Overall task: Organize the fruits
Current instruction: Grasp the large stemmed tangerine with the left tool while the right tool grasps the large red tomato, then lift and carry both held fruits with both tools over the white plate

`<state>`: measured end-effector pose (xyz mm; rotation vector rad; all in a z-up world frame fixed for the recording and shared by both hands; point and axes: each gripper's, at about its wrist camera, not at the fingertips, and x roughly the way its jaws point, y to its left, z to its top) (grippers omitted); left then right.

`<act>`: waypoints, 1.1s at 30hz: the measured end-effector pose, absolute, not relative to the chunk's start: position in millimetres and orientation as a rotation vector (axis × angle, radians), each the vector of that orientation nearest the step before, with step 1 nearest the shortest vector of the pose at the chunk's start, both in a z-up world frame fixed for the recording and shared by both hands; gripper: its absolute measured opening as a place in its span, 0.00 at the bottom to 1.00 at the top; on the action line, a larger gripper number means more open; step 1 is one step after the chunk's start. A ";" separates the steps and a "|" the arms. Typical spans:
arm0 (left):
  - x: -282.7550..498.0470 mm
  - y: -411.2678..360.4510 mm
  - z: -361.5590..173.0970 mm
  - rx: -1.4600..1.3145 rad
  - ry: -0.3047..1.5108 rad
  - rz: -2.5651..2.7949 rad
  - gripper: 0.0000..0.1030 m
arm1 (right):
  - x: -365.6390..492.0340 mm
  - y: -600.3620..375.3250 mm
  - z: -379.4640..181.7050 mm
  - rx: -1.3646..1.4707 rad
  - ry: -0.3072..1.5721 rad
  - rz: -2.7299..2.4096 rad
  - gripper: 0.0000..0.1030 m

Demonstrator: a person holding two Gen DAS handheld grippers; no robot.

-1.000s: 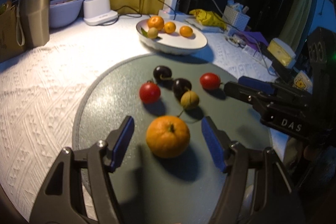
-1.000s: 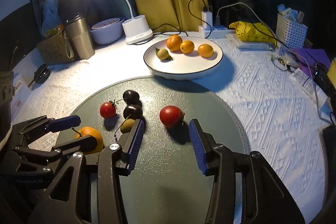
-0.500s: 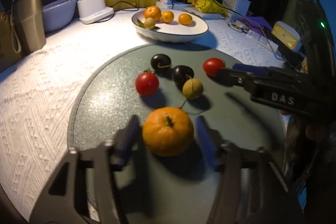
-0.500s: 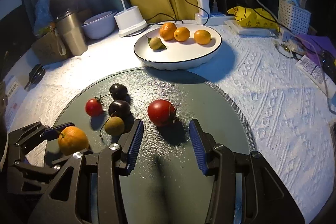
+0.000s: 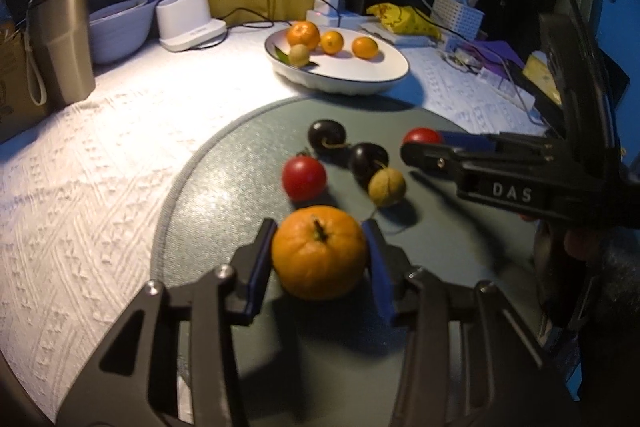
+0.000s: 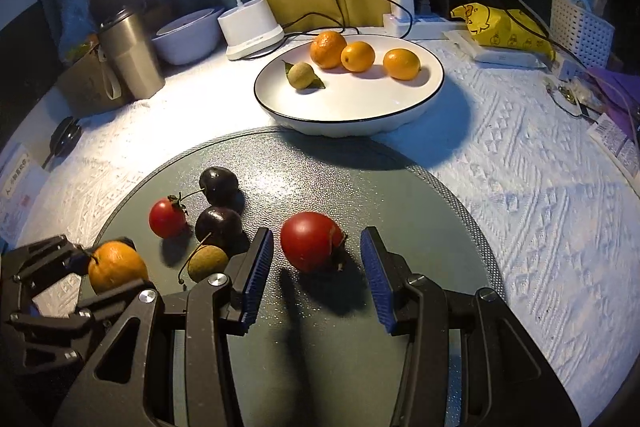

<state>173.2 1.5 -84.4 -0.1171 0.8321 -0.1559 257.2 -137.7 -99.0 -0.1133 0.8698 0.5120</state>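
On a round grey mat [image 5: 224, 187], the left gripper [image 5: 320, 259] is closing, pads touching an orange [image 5: 319, 251]. Right gripper [image 6: 316, 263] open, straddling a red tomato [image 6: 311, 241] without contact

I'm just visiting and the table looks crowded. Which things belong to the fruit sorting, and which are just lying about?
Part of the job:
- orange, between the left gripper fingers, which are closing
- big tomato, between the open right gripper fingers
- white plate
- green mat

Just lying about:
- steel tumbler
- lamp base
- white basket
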 end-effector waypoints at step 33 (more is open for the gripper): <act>192.9 -2.2 -54.3 -0.088 0.776 -0.164 0.43 | 244.4 -135.8 -71.7 -0.131 0.813 0.532 0.33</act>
